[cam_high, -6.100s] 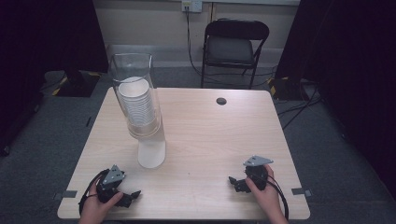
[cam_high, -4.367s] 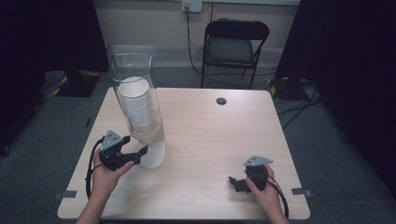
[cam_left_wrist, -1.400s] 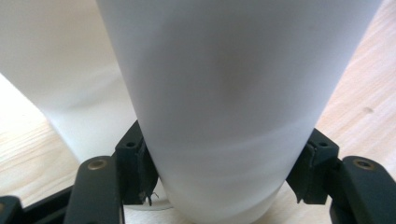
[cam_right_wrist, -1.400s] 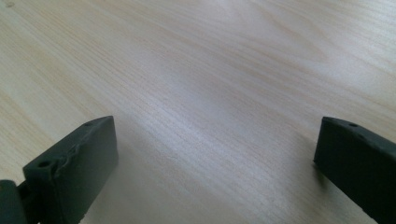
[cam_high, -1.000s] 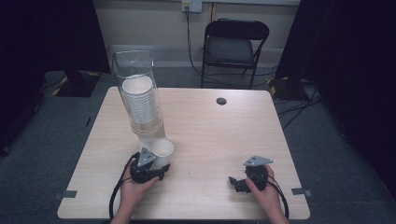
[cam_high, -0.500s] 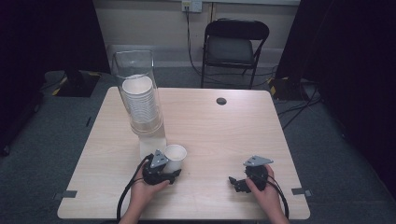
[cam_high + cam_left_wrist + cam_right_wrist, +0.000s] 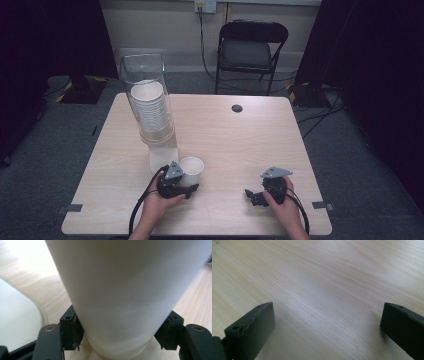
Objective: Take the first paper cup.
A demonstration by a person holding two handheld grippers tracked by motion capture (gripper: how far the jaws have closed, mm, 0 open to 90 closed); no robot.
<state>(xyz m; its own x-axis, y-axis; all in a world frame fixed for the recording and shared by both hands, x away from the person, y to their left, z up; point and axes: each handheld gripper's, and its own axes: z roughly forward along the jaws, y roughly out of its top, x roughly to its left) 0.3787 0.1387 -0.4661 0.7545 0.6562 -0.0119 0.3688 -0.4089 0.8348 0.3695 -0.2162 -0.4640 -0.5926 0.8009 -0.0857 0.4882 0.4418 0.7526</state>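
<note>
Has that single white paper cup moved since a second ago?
Yes. The paper cup shifted rightward along the table, away from the cup dispenser.

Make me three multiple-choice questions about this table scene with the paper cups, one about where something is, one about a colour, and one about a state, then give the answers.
1. Where does the single paper cup stand?
A. On the chair
B. On the table near the person's edge, right of the dispenser's base
C. On top of the dispenser

2. What colour is that cup?
A. Red
B. Blue
C. White

3. How do the right gripper's jaws stand?
A. Wide apart over bare wood
B. Clamped on a cup
C. Clamped on a cable

Answers:
1 B: the high view shows it on the table beside the clear cup dispenser, by the left gripper.
2 C: the left gripper view shows its white wall between the jaws.
3 A: the right gripper view shows only wood grain between the two jaws.
</note>
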